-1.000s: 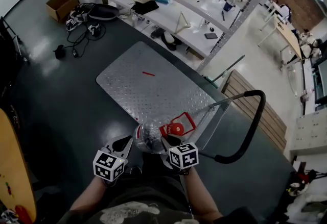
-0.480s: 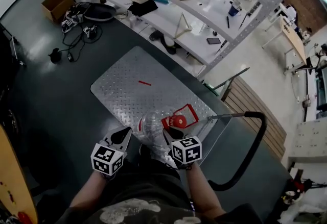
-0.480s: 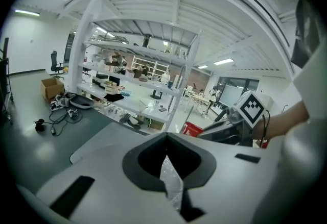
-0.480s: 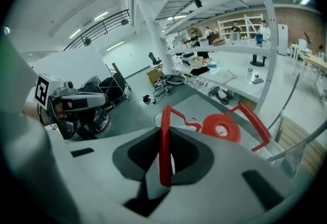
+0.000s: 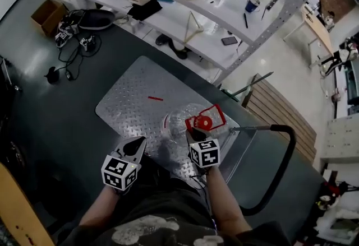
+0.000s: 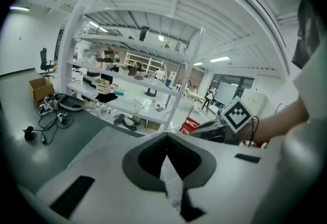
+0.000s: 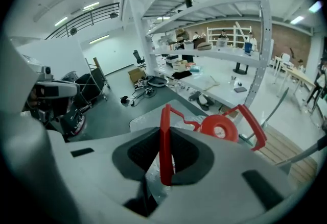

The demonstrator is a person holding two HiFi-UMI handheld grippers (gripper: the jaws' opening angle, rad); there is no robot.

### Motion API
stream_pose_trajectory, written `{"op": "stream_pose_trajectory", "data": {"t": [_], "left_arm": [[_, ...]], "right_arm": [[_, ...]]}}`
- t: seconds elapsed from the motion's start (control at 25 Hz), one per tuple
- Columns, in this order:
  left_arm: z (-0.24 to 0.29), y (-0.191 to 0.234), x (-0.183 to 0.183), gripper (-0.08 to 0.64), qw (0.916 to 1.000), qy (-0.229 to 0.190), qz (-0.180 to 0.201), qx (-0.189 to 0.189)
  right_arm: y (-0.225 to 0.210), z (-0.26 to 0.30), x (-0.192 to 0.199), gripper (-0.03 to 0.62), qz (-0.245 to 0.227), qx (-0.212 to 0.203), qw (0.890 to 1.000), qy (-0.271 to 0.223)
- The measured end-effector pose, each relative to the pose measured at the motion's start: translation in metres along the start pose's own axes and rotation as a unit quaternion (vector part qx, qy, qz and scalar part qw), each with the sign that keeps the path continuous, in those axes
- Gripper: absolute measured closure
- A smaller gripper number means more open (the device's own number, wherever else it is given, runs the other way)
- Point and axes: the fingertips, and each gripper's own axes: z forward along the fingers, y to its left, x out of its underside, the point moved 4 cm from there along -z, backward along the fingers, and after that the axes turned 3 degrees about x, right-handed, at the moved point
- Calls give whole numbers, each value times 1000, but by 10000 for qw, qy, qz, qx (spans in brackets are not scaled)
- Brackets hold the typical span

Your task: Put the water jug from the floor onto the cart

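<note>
The clear water jug [image 5: 180, 123] with a red cap [image 5: 203, 123] and a red carrying handle [image 5: 215, 113] hangs over the near right part of the cart's diamond-plate deck [image 5: 132, 106]. My right gripper [image 5: 194, 136] is shut on the red handle [image 7: 164, 141], which stands upright between the jaws; the cap [image 7: 218, 127] shows just beyond. My left gripper [image 5: 136, 145] hovers to the jug's left over the deck's near edge, jaws together and empty. In the left gripper view its tips [image 6: 166, 139] meet, with the deck behind them.
The cart's black push handle [image 5: 282, 165] curves at the right. White shelving [image 5: 213, 12] full of items stands beyond the cart. A cardboard box [image 5: 45, 14] and cables [image 5: 66, 57] lie at the far left. A wooden pallet [image 5: 280, 110] lies at the right.
Both grippers have moved forward together. The jug has travelled from the cart's near edge to over its deck, still hanging from the right gripper.
</note>
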Motion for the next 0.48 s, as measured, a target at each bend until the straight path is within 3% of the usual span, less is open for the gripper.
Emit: {"op": "stream_pose_trajectory", "data": {"t": [0.2, 0.48], "left_arm": [[24, 35, -26, 553, 9992, 200, 171, 292], [40, 79, -44, 553, 9979, 355, 215, 497]], "right_arm": [[-6, 30, -19, 552, 396, 270, 9989, 10], [25, 70, -39, 552, 441, 218, 9987, 92]]}}
